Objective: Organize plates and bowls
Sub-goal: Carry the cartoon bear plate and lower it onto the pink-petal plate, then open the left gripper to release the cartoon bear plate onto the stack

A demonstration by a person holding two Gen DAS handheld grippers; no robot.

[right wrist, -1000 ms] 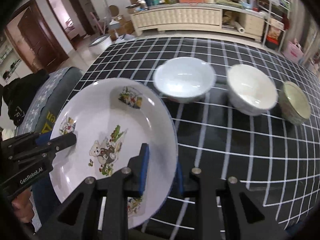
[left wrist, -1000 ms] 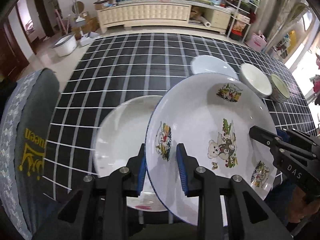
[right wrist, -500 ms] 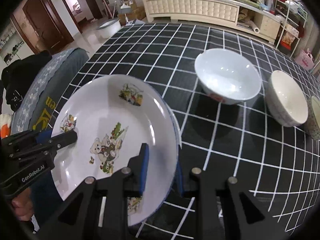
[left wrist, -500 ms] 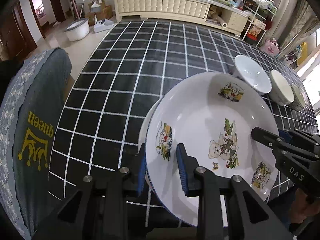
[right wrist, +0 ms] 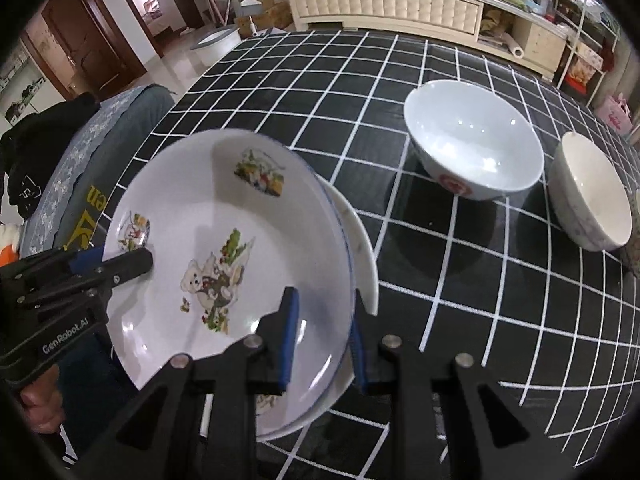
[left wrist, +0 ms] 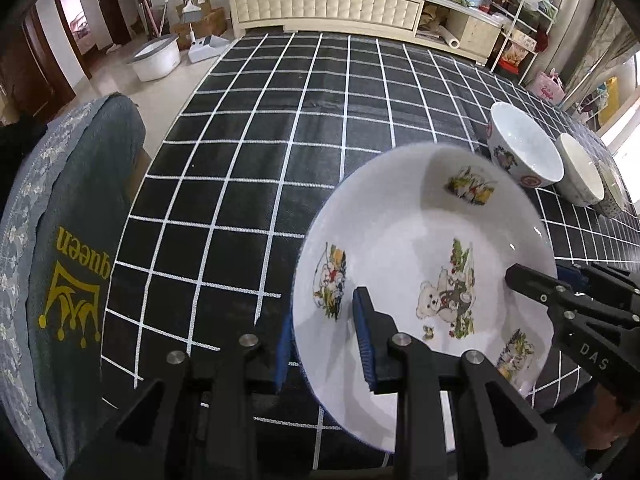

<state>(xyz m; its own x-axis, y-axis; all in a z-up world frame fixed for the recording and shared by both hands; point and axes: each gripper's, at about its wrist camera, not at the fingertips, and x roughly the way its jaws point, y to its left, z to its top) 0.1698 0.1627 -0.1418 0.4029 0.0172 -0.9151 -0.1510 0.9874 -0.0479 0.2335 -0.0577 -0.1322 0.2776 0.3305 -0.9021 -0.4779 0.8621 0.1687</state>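
— White enamel with a bear print: where is that plate (left wrist: 420, 248) seen from the left wrist?

— It is held above the near edge of the table (left wrist: 280, 128), which is covered by a black cloth with white grid lines. The left gripper (left wrist: 324, 344) is clenched on the plate's left rim, one blue pad inside the dish and one outside. The right gripper (left wrist: 560, 284) is seen clamped on the opposite rim. Whether the plate is touching anything beneath cannot be told from this view.

— And what else is shown there?

— Toward the right edge of the table a white bowl with red marks (left wrist: 524, 152) is stood, a cream bowl (left wrist: 580, 176) just beside it, and a third bowl (left wrist: 614, 190) is partly seen past that. A grey cushion with a yellow crown (left wrist: 72, 240) is seen off the left edge.

— From the right wrist?

— The plate (right wrist: 224, 248) is gripped at its right rim by the right gripper (right wrist: 322, 340), with its pads closed on the rim. The left gripper (right wrist: 116, 260) is seen holding the far rim, with a hand (right wrist: 40, 404) below it. A plain white plate (right wrist: 360, 248) is shown directly underneath, its edge showing past the printed one on the right. The white bowl (right wrist: 472, 140) and the cream bowl (right wrist: 588, 196) are stood well apart from the plates, toward the table's right edge.
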